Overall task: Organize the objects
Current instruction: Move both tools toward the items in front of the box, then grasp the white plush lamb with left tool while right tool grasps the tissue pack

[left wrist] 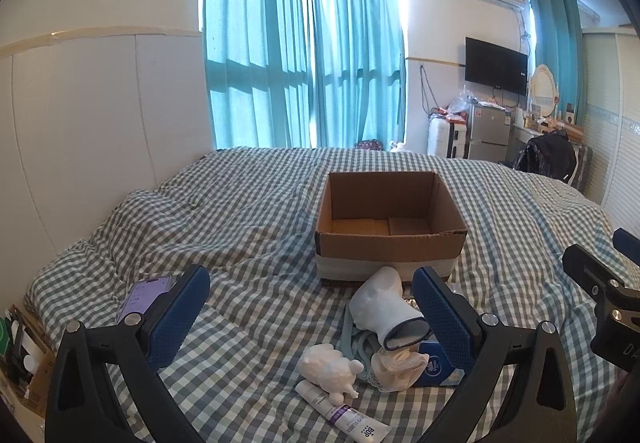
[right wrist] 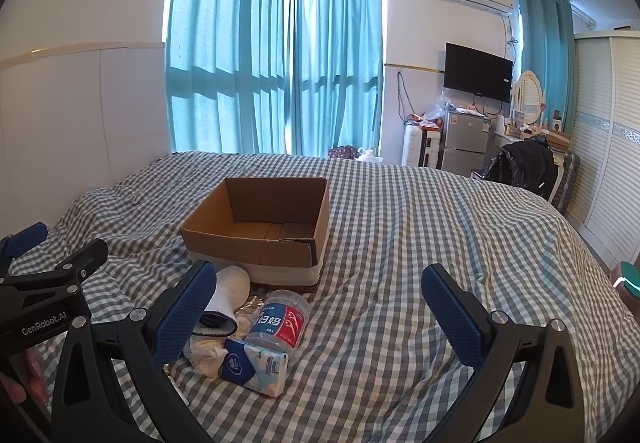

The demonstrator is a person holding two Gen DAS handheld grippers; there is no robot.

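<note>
A tube (left wrist: 346, 416) lies nearest, at 6 o'clock in the left view, touching a white figurine (left wrist: 330, 365); just beyond, toward 1 o'clock, a sock (left wrist: 384, 305), tissue pack (right wrist: 256, 363) and jar (right wrist: 280, 319) cluster before the empty box (left wrist: 390, 227) at 12 o'clock on the checked bed (right wrist: 440, 223); a phone (left wrist: 144, 297) lies at 9 o'clock; the left gripper (left wrist: 312, 317) and right gripper (right wrist: 318, 307) both gape wide, holding nothing.

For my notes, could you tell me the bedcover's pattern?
Grey-green and white checks on the bedcover, clearest in the right wrist view.
</note>
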